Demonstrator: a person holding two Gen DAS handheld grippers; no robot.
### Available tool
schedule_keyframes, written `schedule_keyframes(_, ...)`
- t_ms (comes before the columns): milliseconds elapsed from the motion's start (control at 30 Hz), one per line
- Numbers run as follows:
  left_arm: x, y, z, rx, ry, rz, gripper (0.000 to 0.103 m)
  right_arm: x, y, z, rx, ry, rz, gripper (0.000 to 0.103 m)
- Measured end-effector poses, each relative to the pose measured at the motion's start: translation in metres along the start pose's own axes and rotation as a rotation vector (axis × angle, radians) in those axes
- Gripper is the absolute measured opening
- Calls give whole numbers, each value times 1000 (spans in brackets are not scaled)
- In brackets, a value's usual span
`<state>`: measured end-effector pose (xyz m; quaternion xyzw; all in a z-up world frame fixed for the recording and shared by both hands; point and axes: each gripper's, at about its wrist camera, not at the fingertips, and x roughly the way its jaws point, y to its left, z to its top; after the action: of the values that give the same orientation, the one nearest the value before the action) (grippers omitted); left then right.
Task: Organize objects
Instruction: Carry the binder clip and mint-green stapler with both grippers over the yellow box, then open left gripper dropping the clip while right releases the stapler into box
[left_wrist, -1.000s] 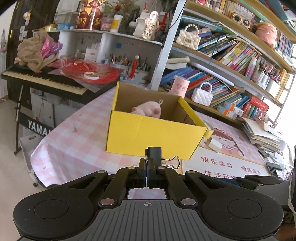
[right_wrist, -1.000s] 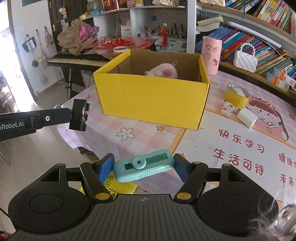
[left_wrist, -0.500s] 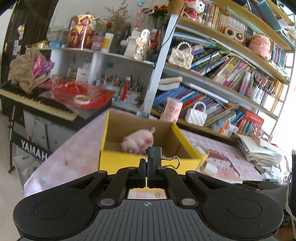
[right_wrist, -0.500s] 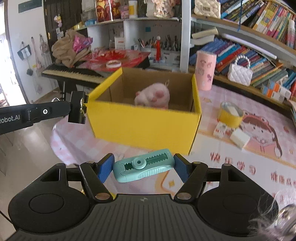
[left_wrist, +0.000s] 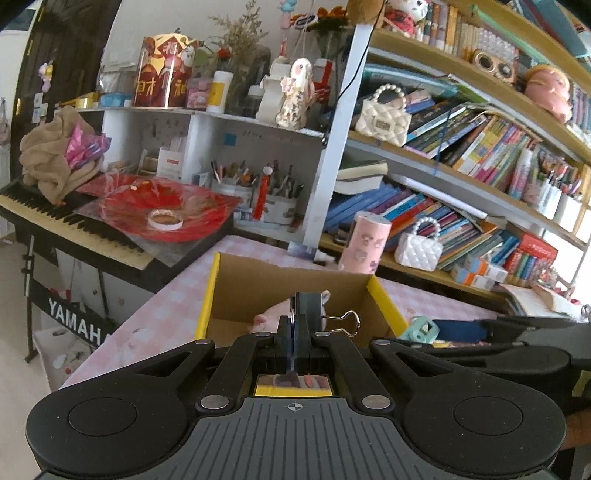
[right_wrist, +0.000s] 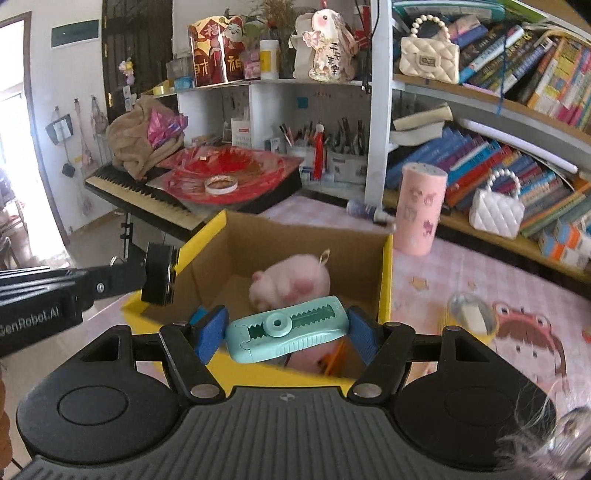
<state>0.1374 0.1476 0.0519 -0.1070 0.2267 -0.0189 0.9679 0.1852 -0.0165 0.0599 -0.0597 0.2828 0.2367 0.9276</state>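
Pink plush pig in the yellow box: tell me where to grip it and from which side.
Grip the pink plush pig across its rounded body, coming straight down through the open top of the yellow box. The cardboard walls block any side approach, and the soft body should compress between the pads. The small loop on its back looks too thin to hold reliably.

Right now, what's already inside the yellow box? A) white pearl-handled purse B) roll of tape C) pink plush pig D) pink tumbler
C: the pink plush pig lies on the floor of the yellow box; the right gripper holds the teal item at the box's near rim.
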Motion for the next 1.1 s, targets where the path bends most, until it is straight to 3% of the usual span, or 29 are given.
schedule_keyframes(100,19,-2,-1,16,33,32,0,21,-9,6,-13,17,7,68)
schedule_keyframes(300,59,-6,-14,82,170,110,0,69,-23,14,-63,48,-7,68)
schedule_keyframes(567,83,-10,-20,122,245,163,0,115,-25,24,-71,149,61,68)
schedule_keyframes(833,92,-9,-20,122,257,193,0,144,-15,25,-107,250,102,68)
schedule_keyframes(1100,64,-8,-20,97,169,200,12,150,-13,22,-120,286,117,68)
